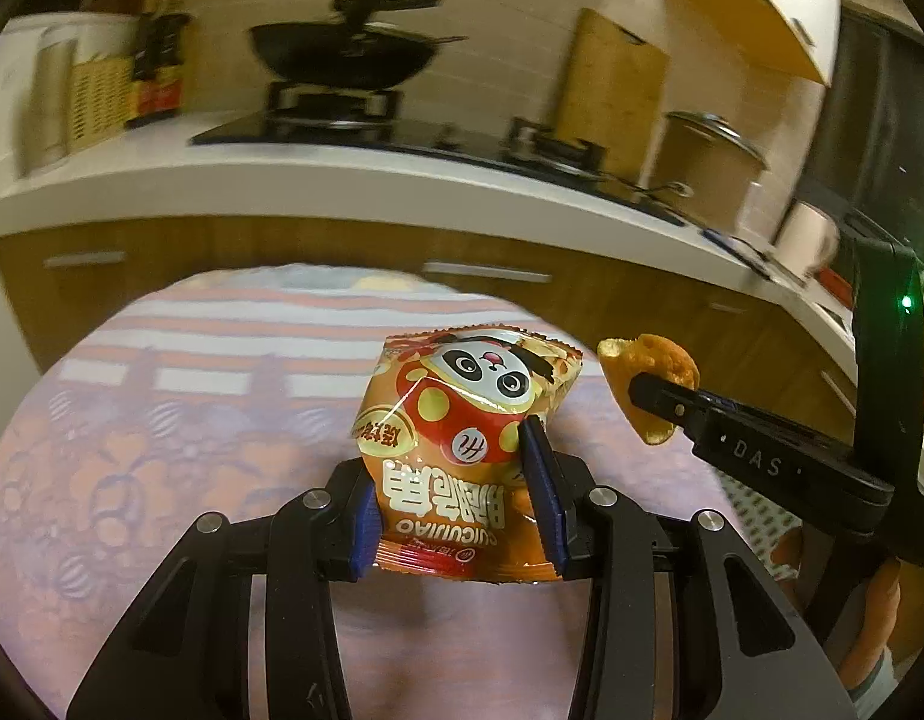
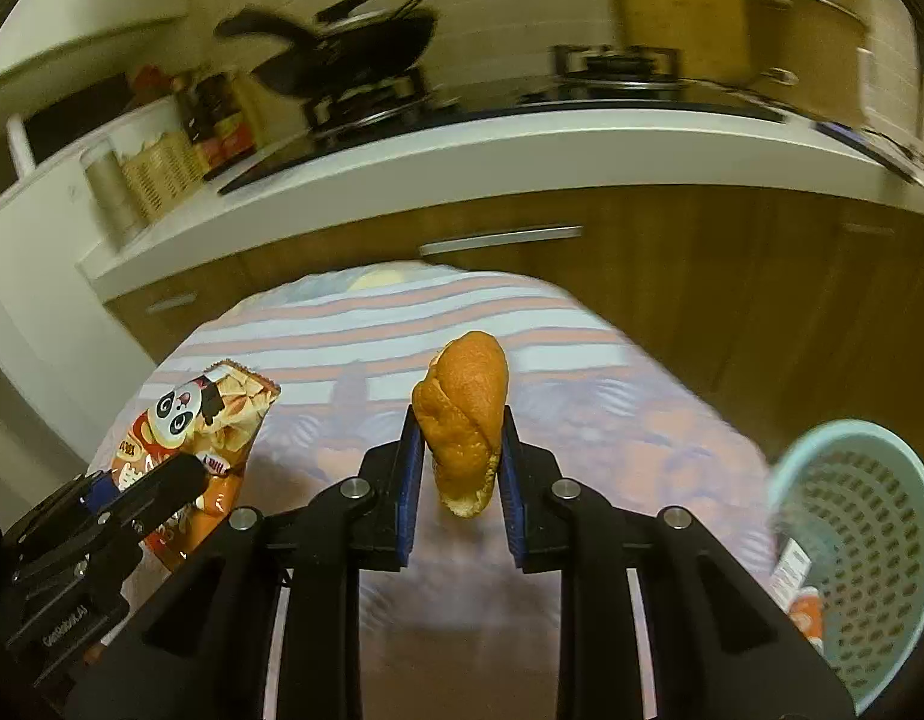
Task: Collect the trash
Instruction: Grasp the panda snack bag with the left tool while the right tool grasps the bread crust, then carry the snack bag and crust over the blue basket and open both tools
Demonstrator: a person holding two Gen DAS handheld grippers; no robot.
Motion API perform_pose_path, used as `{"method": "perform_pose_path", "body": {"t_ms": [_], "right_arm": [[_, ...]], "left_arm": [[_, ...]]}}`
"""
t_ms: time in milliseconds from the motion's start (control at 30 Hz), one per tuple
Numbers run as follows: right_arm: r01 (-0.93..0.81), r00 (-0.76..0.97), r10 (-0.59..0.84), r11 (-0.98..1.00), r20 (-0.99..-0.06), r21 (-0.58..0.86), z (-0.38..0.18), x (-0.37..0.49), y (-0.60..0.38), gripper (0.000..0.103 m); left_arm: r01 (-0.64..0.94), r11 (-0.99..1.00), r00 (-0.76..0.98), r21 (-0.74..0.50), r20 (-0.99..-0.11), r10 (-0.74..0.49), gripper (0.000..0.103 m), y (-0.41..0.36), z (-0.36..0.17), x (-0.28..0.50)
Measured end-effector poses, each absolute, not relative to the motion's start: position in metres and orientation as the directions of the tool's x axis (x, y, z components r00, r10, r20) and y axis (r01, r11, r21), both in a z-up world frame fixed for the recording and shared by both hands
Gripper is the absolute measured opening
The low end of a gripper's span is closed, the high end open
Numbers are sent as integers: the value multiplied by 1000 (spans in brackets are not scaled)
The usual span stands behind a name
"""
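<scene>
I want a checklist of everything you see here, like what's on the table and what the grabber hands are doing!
Surface: table with patterned cloth, pink and orange stripes.
Job's things: panda snack bag; bread piece; mesh basket lying at the right, a wrapper inside.
Clutter: nothing seen on the cloth.
Grippers: left gripper shut on the snack bag; right gripper shut on the bread piece.
Cables: nothing seen.
Surroundings: kitchen counter, black wok on the stove, lidded pot, wooden cabinets.

The table [image 2: 354, 324] stands before the kitchen counter [image 2: 522, 150]. Above the table, the snack bag [image 2: 213, 420] hangs left of the bread piece [image 2: 465, 420]. The basket [image 2: 864, 546] is at the table's right edge.
</scene>
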State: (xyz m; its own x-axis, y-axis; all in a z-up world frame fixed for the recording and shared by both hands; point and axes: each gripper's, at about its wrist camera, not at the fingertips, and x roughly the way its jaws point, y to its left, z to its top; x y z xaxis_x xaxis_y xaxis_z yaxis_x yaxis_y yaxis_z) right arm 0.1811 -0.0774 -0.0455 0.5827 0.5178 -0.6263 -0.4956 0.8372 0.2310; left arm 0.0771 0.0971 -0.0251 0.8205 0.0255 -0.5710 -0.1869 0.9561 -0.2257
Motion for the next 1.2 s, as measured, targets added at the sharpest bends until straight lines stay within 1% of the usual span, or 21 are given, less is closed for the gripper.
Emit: {"method": "perform_pose_path", "body": {"t_ms": [167, 300, 500, 667, 867, 967, 1067, 1167, 1200], "right_arm": [[-435, 636, 489, 866, -597, 245, -34, 174, -142, 20], [-361, 695, 419, 906, -585, 220, -27, 170, -192, 20], [-257, 752, 322, 947, -575, 195, -26, 165, -255, 20], [-195, 768, 273, 961, -580, 194, -32, 166, -290, 20], [-142, 753, 242, 968, -611, 208, -46, 173, -315, 21], [-119, 737, 233, 969, -635, 217, -55, 178, -324, 24], [-99, 720, 224, 970, -657, 223, -63, 182, -331, 25], [-79, 705, 214, 971, -676, 225, -71, 186, -335, 30], [-74, 701, 213, 971, -680, 227, -73, 188, -336, 34]], "left_arm": [[-98, 970, 825, -223, -563, -46, 39, 56, -15, 92], [-26, 966, 820, -257, -559, -126, 39, 32, -10, 105], [65, 972, 810, -227, -556, -184, 39, -18, -3, 126], [138, 970, 790, -201, -569, -230, 39, -65, -5, 143], [173, 967, 761, -187, -597, -252, 40, -98, -20, 168], [187, 966, 742, -179, -619, -258, 40, -113, -29, 178], [198, 965, 725, -172, -637, -262, 44, -123, -37, 184], [212, 961, 698, -180, -661, -277, 52, -130, -46, 189], [212, 960, 692, -183, -666, -280, 56, -131, -48, 190]]}}
